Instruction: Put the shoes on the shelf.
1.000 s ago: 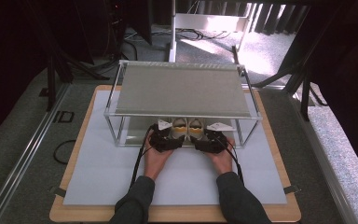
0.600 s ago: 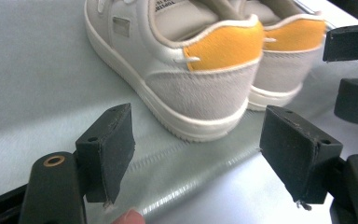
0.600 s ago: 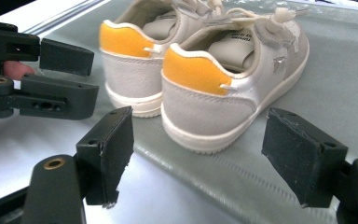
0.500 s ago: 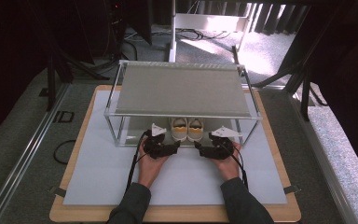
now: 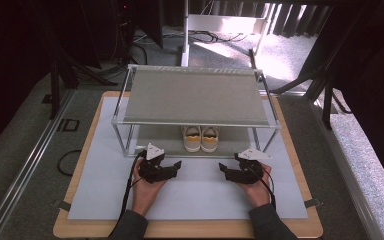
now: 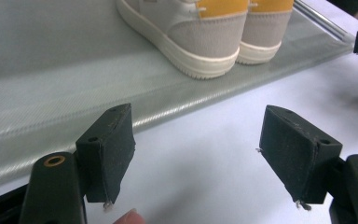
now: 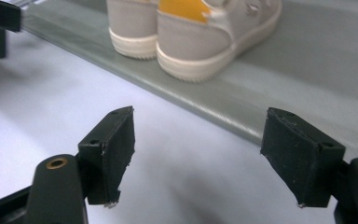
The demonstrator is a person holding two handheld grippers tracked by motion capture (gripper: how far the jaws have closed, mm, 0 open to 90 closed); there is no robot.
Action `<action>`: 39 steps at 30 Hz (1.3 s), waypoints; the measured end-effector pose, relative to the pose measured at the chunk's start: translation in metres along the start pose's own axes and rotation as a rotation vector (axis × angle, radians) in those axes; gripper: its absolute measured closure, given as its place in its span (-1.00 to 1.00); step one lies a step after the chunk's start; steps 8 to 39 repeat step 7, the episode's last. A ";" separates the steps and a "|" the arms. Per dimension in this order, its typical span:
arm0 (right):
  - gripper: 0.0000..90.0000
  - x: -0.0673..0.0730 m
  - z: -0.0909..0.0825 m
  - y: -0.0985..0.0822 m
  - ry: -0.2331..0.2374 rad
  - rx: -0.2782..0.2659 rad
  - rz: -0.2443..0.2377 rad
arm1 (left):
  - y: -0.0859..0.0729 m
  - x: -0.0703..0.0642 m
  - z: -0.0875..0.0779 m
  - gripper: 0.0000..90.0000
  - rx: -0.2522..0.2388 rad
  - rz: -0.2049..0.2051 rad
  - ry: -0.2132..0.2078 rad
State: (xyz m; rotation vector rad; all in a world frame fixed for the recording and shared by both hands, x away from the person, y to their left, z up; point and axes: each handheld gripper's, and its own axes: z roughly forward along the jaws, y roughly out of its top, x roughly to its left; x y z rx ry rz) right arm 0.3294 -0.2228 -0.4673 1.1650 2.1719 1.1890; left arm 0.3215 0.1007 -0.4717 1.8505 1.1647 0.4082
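Pair of sneakers (image 5: 200, 138) on the rack's lower shelf (image 5: 230, 134), heels toward the person.
Light grey uppers, off-white soles, yellow-orange heel patches. Both upright, side by side, apparently touching; centred on the shelf, heels just short of its front edge. Toes hidden under the upper shelf (image 5: 194, 95).

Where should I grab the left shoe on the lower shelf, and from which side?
Probably at the heel. The left shoe stands upright on the lower shelf with its heel facing the open front, toe pointing in under the top shelf. Come in level from the front with the left gripper, open jaws either side of the heel; the right shoe beside it leaves little gap.
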 end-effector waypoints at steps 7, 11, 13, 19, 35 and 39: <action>-0.43 -0.006 -0.009 -0.012 -0.007 0.007 0.018 | -0.015 0.002 -0.011 -0.43 0.023 0.027 0.015; -0.43 -0.006 -0.009 -0.012 -0.007 0.007 0.018 | -0.015 0.002 -0.011 -0.43 0.023 0.027 0.015; -0.43 -0.006 -0.009 -0.012 -0.007 0.007 0.018 | -0.015 0.002 -0.011 -0.43 0.023 0.027 0.015; -0.43 -0.006 -0.009 -0.012 -0.007 0.007 0.018 | -0.015 0.002 -0.011 -0.43 0.023 0.027 0.015; -0.43 -0.006 -0.009 -0.012 -0.007 0.007 0.018 | -0.015 0.002 -0.011 -0.43 0.023 0.027 0.015; -0.43 -0.006 -0.009 -0.012 -0.007 0.007 0.018 | -0.015 0.002 -0.011 -0.43 0.023 0.027 0.015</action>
